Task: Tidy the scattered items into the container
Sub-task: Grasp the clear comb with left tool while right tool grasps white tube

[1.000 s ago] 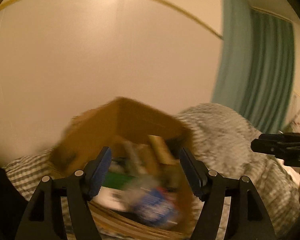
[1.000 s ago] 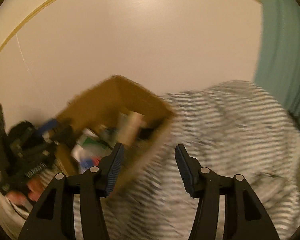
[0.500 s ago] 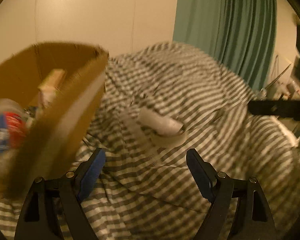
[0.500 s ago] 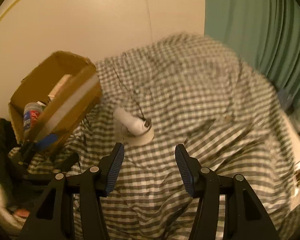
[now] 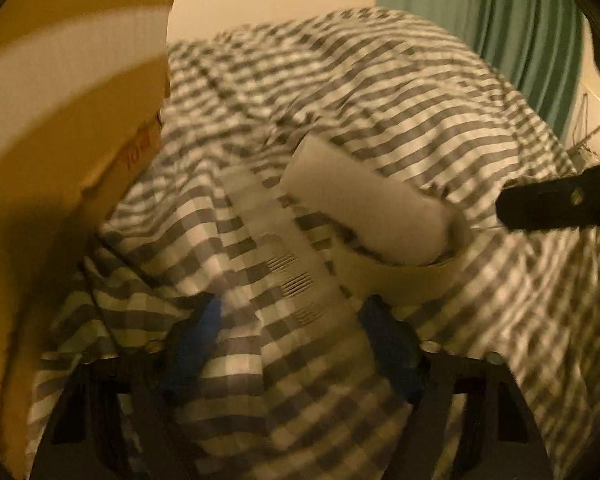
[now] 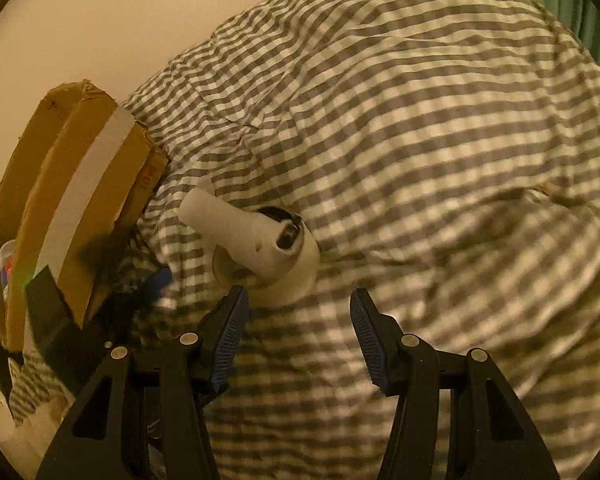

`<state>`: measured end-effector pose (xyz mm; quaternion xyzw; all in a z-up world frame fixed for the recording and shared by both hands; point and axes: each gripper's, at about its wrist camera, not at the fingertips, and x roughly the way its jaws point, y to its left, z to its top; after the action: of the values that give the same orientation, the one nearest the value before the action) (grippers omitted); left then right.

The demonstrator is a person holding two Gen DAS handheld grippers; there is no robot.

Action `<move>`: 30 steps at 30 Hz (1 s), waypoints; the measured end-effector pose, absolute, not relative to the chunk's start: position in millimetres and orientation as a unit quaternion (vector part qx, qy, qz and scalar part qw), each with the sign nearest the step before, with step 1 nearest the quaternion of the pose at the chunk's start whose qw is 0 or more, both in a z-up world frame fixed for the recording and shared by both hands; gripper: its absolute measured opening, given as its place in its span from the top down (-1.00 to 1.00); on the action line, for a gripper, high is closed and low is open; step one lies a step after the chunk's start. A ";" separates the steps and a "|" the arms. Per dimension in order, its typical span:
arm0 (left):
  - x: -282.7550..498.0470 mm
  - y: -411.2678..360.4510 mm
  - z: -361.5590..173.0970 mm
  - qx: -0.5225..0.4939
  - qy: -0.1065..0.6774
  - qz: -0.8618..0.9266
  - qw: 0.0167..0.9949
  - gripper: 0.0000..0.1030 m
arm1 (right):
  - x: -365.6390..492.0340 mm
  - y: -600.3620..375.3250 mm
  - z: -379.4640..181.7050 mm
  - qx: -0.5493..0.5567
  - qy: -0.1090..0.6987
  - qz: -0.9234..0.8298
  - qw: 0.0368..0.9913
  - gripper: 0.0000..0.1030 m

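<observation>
Two grippers hover over the checked bedcover [image 6: 420,128]: left gripper [image 5: 292,344] jaws closing on nothing, right gripper [image 6: 296,332] jaws open, white roller [image 6: 240,232] mid-frame, cardboard box [image 6: 80,200] at left

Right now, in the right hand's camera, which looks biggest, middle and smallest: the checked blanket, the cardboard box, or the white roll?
1. checked blanket, fills most of the view.
2. cardboard box, much smaller at the left edge.
3. white roll, smallest, lying on a tape ring.

The roll is nearer the camera, yet looks smaller than the box.
</observation>
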<state>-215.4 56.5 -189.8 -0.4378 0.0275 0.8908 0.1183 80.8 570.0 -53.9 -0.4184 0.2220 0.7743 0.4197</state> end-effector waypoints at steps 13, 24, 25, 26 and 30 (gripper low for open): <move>-215.7 19.5 -189.9 -0.450 -0.049 0.887 0.092 0.81 | -8.4 549.8 -83.9 -0.467 0.028 0.804 0.366 -0.04; -216.1 11.2 -177.7 -0.450 -0.078 0.883 0.108 0.88 | 4.1 558.6 -81.3 -0.459 0.001 0.798 0.391 0.24; -213.6 10.6 -173.7 -0.447 -0.076 0.885 0.109 0.88 | 7.2 557.8 -77.6 -0.457 0.004 0.797 0.395 0.25; -211.1 9.8 -169.9 -0.444 -0.075 0.886 0.110 0.88 | 11.0 556.2 -73.1 -0.453 0.009 0.797 0.399 0.27; -200.8 7.0 -154.7 -0.432 -0.067 0.892 0.116 0.90 | 26.4 542.4 -52.9 -0.427 0.030 0.808 0.405 0.47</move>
<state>-200.8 7.0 -154.7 -0.4324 -0.0667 0.8917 0.1157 26.4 542.4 -52.9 -0.4272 0.0303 0.8080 0.4046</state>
